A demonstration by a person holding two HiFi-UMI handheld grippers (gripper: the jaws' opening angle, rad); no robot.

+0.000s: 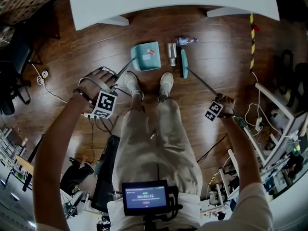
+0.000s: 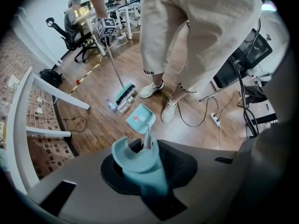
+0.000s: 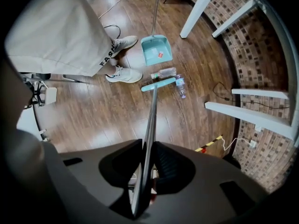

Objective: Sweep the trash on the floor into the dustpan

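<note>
A: Your left hand-held gripper [image 2: 142, 146] is clamped tight on the blue-green top of the dustpan handle [image 2: 133, 158]. I think you hold it up high so the dustpan [image 2: 140, 118] sits flat on the floor [image 1: 96, 42] just in front of your left shoe [image 1: 132, 82], and you need not bend down

B: Your right hand-held gripper [image 3: 146, 153] is squeezing the thin broom stick [image 3: 152, 111]. The stick leans, so the broom head [image 3: 159, 84] reaches out past your shoes. It sits right behind the clear bottle [image 3: 163, 73], and the open side of the dustpan is on the bottle's other side. That looks like a good spot to push from

A: The other bottle [image 3: 181, 87], the one with the purple band, lies just off the end of the broom head, not between it and the dustpan. I guess you must go round it to bring it in. One small red and white scrap [image 3: 160, 55] is in the dustpan

B: Is there anything to read? Your trouser leg [image 2: 196, 55] says FASHION near the hem. The words on the scrap and the bottles are too small to read, and so are the numbers on the little screen [image 1: 146, 196] at your waist
</note>
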